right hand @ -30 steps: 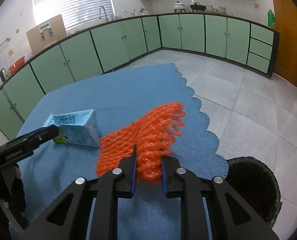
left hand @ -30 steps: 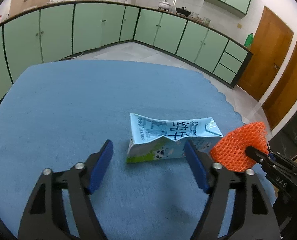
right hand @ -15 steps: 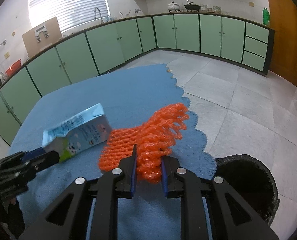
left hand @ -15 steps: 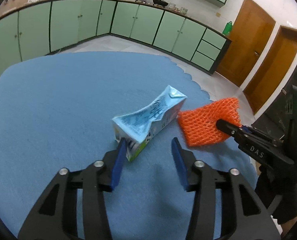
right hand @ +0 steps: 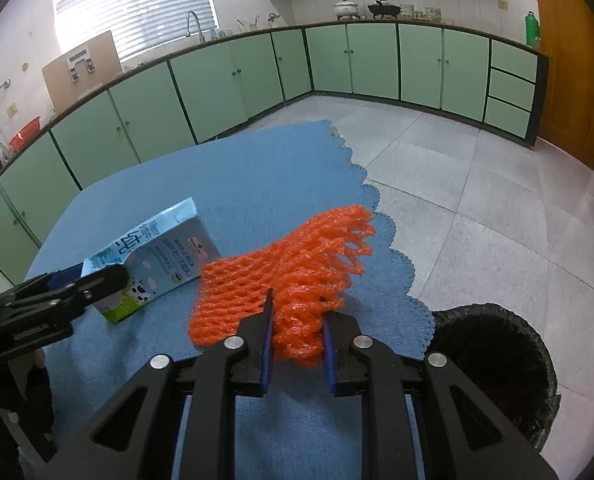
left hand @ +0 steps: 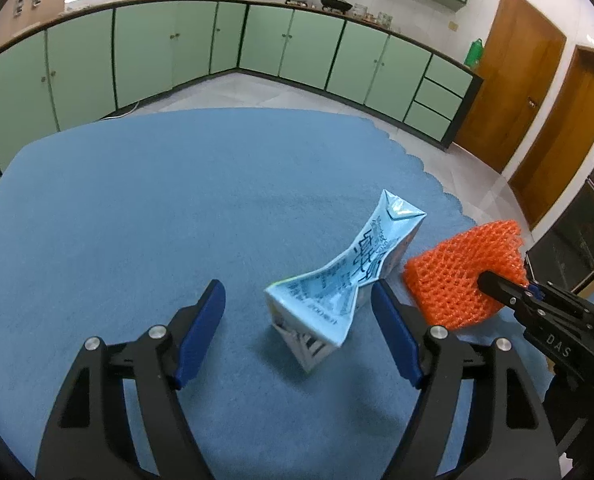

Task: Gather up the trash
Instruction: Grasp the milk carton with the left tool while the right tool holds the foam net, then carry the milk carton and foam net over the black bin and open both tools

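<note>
right tongs (right hand: 297,334) clenched on orange foam net (right hand: 293,276), left tongs (left hand: 299,328) released around crushed milk carton (left hand: 345,280), carton's top pointing away-right

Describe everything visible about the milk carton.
The milk carton is a light blue box with dark print, cow pictures and a green base. It looks like coated paperboard, crushed inward at the middle. It lies on its side on the blue tablecloth, between the open left gripper's fingers, beside the orange foam net.
</note>
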A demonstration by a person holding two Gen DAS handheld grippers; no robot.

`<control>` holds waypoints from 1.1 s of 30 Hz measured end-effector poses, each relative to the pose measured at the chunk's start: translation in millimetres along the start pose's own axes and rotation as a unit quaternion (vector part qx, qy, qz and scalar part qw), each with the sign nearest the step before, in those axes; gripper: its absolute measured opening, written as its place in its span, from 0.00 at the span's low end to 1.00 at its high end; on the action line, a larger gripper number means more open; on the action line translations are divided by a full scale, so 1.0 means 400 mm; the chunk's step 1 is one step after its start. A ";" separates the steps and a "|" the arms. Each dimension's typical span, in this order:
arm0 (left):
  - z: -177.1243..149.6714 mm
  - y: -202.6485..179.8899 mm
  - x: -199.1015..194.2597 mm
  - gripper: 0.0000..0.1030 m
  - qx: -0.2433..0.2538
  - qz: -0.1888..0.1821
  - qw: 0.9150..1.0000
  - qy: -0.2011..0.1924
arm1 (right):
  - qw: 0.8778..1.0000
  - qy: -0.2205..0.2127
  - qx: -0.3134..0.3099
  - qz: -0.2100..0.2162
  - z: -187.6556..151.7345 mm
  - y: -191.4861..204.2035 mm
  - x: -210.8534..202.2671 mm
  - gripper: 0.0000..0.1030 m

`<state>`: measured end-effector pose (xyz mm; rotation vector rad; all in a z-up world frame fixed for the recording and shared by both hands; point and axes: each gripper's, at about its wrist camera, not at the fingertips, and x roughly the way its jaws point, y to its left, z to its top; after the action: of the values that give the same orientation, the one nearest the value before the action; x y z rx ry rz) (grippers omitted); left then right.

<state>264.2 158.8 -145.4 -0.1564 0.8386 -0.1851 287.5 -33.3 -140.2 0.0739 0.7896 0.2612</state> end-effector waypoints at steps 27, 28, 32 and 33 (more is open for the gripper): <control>-0.036 -0.119 -0.176 0.31 -0.001 0.009 0.998 -0.065 | 0.998 -0.063 -0.020 0.022 0.023 0.003 -0.166 0.19; -0.036 -0.123 -0.185 0.31 -0.002 0.007 0.998 -0.067 | 0.997 -0.068 -0.021 0.023 0.022 0.002 -0.180 0.19; -0.031 -0.147 -0.224 0.31 0.001 0.004 0.997 -0.082 | 0.996 -0.080 -0.023 0.021 0.022 -0.003 -0.221 0.19; -0.031 -0.153 -0.232 0.31 0.003 0.004 0.996 -0.085 | 0.996 -0.084 -0.023 0.020 0.020 -0.003 -0.233 0.19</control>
<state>188.0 119.4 -73.8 -0.1600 0.6689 -0.1641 230.6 -58.5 -70.3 0.0669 0.6155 0.3070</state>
